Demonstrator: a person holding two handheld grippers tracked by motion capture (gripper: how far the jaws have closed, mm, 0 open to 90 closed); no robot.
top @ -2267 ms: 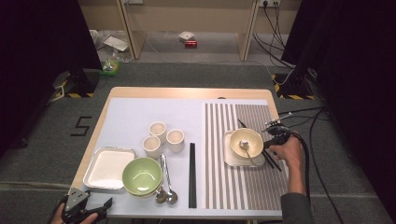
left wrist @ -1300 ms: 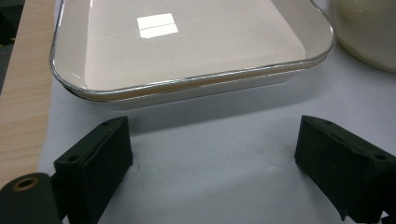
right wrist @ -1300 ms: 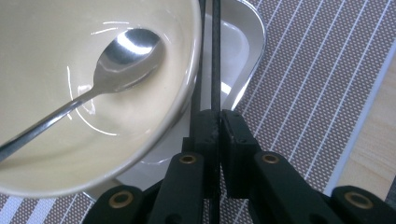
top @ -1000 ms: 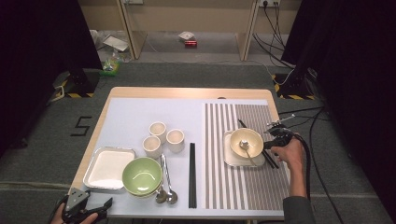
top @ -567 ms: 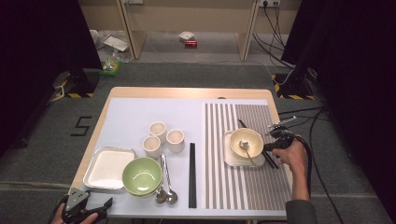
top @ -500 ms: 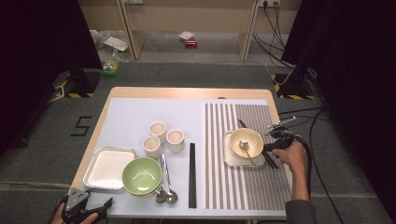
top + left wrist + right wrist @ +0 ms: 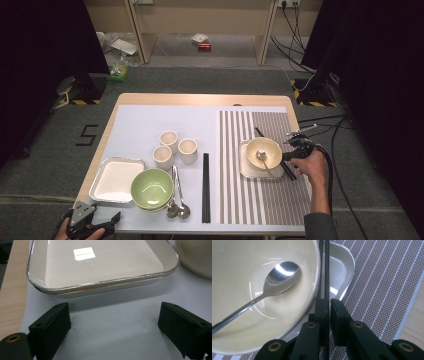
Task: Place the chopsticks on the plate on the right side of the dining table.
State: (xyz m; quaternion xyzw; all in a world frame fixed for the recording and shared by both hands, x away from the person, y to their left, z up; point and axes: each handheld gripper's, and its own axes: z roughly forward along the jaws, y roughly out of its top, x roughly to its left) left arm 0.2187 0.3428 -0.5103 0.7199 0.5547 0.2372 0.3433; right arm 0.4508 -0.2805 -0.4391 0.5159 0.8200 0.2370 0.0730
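Chopsticks (image 7: 326,277) pinched between nearly closed right gripper (image 7: 326,307) jaws, just beside cream bowl (image 7: 249,315)

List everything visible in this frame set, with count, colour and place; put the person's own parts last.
Cream bowl: 1, on the square tray at right.
Spoon in bowl: 1, silver.
Square tray: 1, silver-rimmed, on the striped mat.
Held chopsticks: 1 pair, black, beside the bowl.
Spare chopsticks: 1 pair, black, table centre.
Cups: 3, cream, centre.
Green bowl: 1, front left.
Spoons: 2, silver, beside green bowl.
White tray: 1, front left.
Table: 1, wood edge, pale cover.
Left hand-held gripper: open, near white tray.
Right hand-held gripper: shut on held chopsticks.
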